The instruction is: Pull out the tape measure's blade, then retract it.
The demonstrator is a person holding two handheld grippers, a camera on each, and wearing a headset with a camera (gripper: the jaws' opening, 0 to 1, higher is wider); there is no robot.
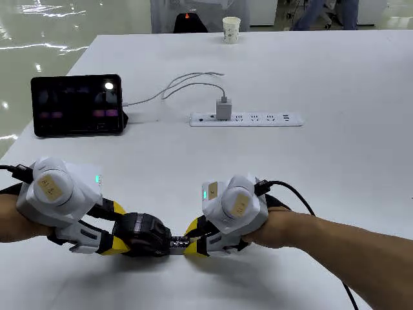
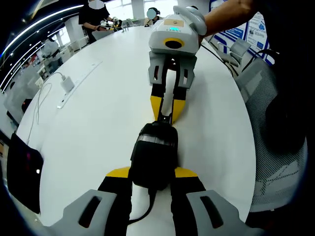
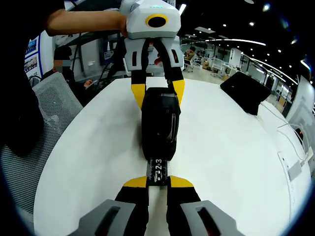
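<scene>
Left claw point(image 1: 118, 227) clamps tape measure point(image 1: 143, 234); right claw point(image 1: 192, 237), level and facing it, pinches blade point(image 1: 178, 243).

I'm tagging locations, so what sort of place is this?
Likely an open-plan office or lab: a large white table carrying a power strip and tablet, a mesh office chair beside it.

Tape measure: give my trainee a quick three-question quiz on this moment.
1. True or false: the left gripper is shut on the tape measure case.
2. The right gripper pinches: A the case; B the blade; C nothing.
3. In the head view, what stands near the far edge of the table?
Key: 1 true; 2 B; 3 a paper cup.
</scene>
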